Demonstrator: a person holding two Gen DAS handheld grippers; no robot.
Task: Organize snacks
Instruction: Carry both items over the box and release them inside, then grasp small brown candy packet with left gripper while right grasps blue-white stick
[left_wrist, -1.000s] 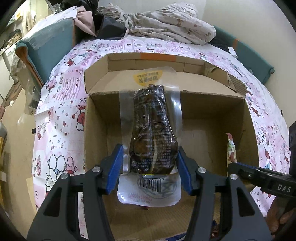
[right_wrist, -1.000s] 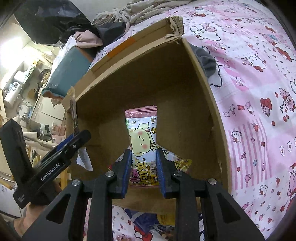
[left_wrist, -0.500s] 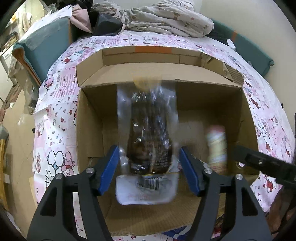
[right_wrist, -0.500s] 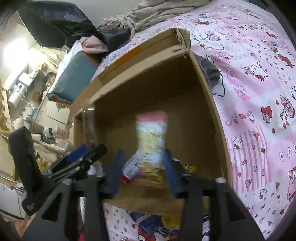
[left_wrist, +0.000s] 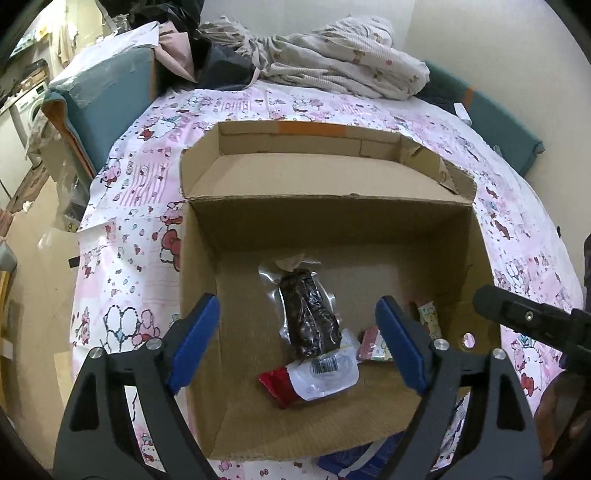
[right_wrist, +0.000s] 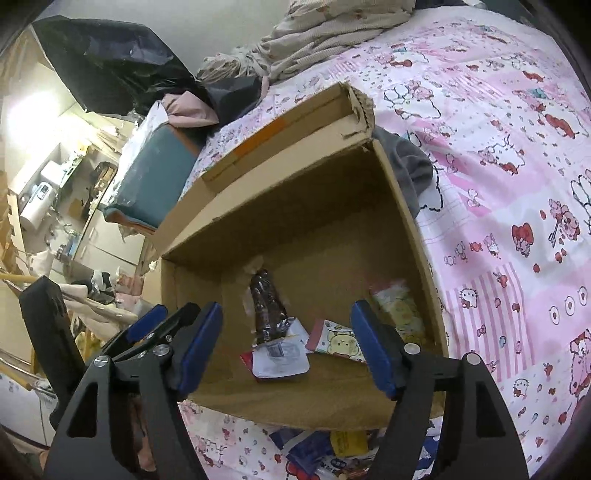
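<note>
Both grippers, left (left_wrist: 297, 341) and right (right_wrist: 286, 347), are opening and empty above the box (left_wrist: 332, 177); the dark packet (left_wrist: 310, 314) lies at 12 o'clock of the left one.

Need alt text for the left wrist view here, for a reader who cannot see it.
The left claw hangs empty over an open cardboard box on a pink cartoon-print bedsheet, jaws opening. On the box floor, a clear vacuum pack of dark snack lies over a red-and-white packet, with cartoon-bear packets to the right. The right claw's tip enters at the right edge.

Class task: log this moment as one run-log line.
left gripper: opening, empty | right gripper: opening, empty | dark snack pack, bear-print packet: lying in cardboard box
</note>
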